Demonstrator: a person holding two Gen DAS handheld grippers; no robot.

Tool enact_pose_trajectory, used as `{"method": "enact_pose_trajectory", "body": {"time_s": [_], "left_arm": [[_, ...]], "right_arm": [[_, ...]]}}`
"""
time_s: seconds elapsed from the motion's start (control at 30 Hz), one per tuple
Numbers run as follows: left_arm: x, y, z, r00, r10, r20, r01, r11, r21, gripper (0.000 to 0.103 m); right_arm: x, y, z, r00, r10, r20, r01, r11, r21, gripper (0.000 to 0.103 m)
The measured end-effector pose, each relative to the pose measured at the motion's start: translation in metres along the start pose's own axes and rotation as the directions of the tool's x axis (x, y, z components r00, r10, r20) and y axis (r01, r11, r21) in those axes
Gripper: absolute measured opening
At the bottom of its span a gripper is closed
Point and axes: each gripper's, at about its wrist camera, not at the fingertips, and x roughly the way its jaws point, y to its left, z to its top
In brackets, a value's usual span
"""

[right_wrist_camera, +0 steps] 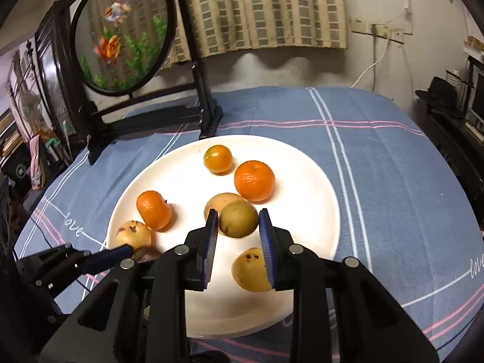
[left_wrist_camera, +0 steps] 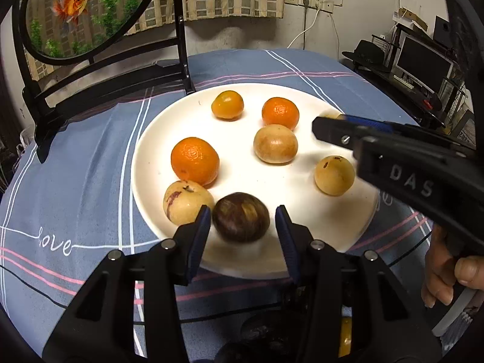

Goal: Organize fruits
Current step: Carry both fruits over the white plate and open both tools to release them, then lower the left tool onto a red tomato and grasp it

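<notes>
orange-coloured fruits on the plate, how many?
3. Small yellowish one at the far edge of the plate, second one right of it, largest one at the left. Part of the plate is covered, so another may be hidden.

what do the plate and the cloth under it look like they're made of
Plate: probably glazed ceramic, or possibly melamine; smooth white surface with a soft sheen and a raised rim.
Cloth: woven fabric, matte blue with white and pink stripes; it wrinkles and drapes over the edge.
</notes>
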Motion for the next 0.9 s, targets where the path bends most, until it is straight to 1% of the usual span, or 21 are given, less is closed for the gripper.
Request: {"method": "enact_pose_trajectory", "body": {"time_s": [0.03,0.07,0.17,0.3,0.57,0.63,0.67,0.7,0.73,0.8,0.83,0.9], "left_arm": [[-0.001,0.0,0.0,1.0,-0.002,0.001,0.002,1.0,0.002,0.052],[-0.001,0.0,0.0,1.0,-0.003,0.003,0.003,1.0,0.004,0.054],[-0.002,0.0,0.001,1.0,-0.002,0.006,0.002,1.0,0.003,0.055],[-0.009,0.005,0.002,1.0,-0.003,0.022,0.003,1.0,-0.012,0.057],[-0.038,0.02,0.003,0.997,0.017,0.077,-0.013,0.998,-0.057,0.058],[-0.05,0.026,-0.004,0.995,0.033,0.092,-0.027,0.997,-0.072,0.062],[-0.056,0.03,-0.009,0.994,0.045,0.097,-0.037,0.996,-0.079,0.064],[-0.062,0.033,-0.015,0.993,0.065,0.101,-0.057,0.995,-0.082,0.064],[-0.068,0.035,-0.021,0.991,0.083,0.104,-0.074,0.994,-0.083,0.064],[-0.08,0.041,-0.029,0.988,0.097,0.119,-0.086,0.992,-0.095,0.067],[-0.086,0.045,-0.035,0.987,0.102,0.128,-0.089,0.99,-0.109,0.071],[-0.093,0.049,-0.044,0.984,0.115,0.132,-0.099,0.988,-0.12,0.074]], "right_arm": [[0.0,-0.001,-0.001,1.0,0.005,0.0,-0.005,1.0,0.004,0.028],[0.001,-0.001,-0.001,1.0,0.008,-0.001,-0.008,1.0,0.006,0.029],[0.0,-0.002,0.0,1.0,0.017,-0.003,-0.017,1.0,0.011,0.029],[-0.01,-0.001,0.004,0.999,0.035,0.016,-0.035,0.999,0.019,0.029],[-0.062,0.01,0.013,0.987,0.117,0.109,-0.123,0.991,0.047,0.029],[-0.079,0.014,0.01,0.982,0.136,0.13,-0.144,0.988,0.053,0.032],[-0.084,0.017,0.008,0.981,0.139,0.136,-0.147,0.988,0.051,0.042],[-0.09,0.019,0.004,0.98,0.136,0.142,-0.145,0.988,0.049,0.063],[-0.097,0.022,0.0,0.98,0.127,0.153,-0.136,0.99,0.046,0.065],[-0.111,0.027,-0.021,0.977,0.118,0.178,-0.124,0.992,0.024,0.065],[-0.114,0.029,-0.034,0.979,0.107,0.171,-0.111,0.994,0.016,0.065],[-0.115,0.031,-0.05,0.983,0.106,0.147,-0.108,0.994,0.004,0.065]]}}
